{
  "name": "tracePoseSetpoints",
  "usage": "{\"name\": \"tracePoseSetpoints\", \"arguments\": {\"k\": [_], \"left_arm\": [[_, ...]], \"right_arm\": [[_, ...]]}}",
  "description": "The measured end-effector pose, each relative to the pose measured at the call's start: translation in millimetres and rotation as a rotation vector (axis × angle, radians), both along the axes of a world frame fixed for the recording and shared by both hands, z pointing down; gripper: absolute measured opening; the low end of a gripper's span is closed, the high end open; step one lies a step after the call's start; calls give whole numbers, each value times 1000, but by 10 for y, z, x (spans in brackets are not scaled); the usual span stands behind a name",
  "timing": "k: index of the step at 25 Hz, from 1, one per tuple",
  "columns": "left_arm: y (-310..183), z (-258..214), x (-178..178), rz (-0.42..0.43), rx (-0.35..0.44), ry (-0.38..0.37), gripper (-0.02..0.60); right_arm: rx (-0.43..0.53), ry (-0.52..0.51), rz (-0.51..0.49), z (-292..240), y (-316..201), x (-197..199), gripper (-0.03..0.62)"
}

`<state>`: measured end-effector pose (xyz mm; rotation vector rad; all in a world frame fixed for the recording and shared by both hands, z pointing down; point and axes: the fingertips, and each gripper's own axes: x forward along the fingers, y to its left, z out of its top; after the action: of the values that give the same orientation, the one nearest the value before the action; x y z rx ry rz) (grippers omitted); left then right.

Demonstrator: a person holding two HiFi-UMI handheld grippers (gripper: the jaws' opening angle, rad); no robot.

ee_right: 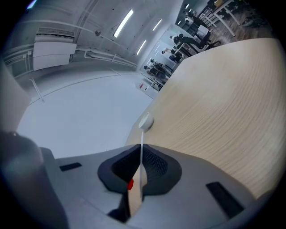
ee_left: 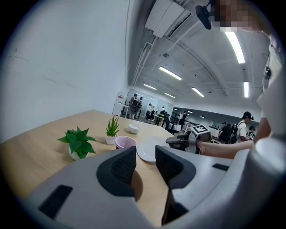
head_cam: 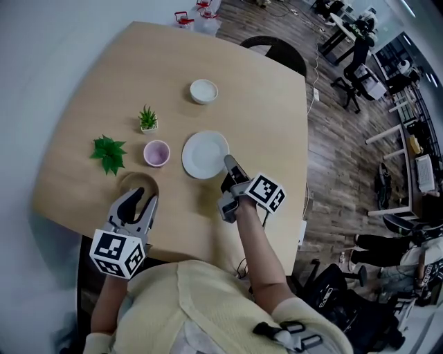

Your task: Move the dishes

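On plank floor (head_cam: 346, 145), pale wooden table (head_cam: 263, 104)

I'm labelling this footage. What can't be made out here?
Right gripper view: plate shows only edge-on in the right gripper; its face is unseen.
Head view: brown round patch, half under the left gripper; object or shadow, unclear.
Head view: red-topped containers, cut off by the top edge.

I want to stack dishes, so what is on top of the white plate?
Nothing lies on the white plate; its face is bare. Only the right gripper pinches its rim, and the fingers cover that bit of rim.
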<state>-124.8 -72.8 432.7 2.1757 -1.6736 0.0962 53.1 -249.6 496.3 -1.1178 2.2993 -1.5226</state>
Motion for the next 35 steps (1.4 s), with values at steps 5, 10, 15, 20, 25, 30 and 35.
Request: {"name": "tracePoseSetpoints", "arguments": {"k": [5,10,15,20,25,30,35], "left_arm": [[27,28,-40,-19,-11,-13,141],[32,36,-49,-31,-17,-17,141],[19,59,-44,-33,-24,-22,141],[13,81,-51,-33,-34,-38,141],[8,91,-59,-39,-40,-38,141],[11,115,-53,-39,-44,-43,141],[29,124,-84,-50,-49,-50,141]], "right_arm": [[-41,40,3,166,-27,-13,25],[-58,85,12,274,-83,-8,26],[-31,163,8,345,-173,-40,28],[18,285,-29,369,-261,-79,28],[22,333,-27,400,-373,-116,28],[36,399,-34,433,-467,-190,34],[26,486,-52,462,-562,-245,41]]}}
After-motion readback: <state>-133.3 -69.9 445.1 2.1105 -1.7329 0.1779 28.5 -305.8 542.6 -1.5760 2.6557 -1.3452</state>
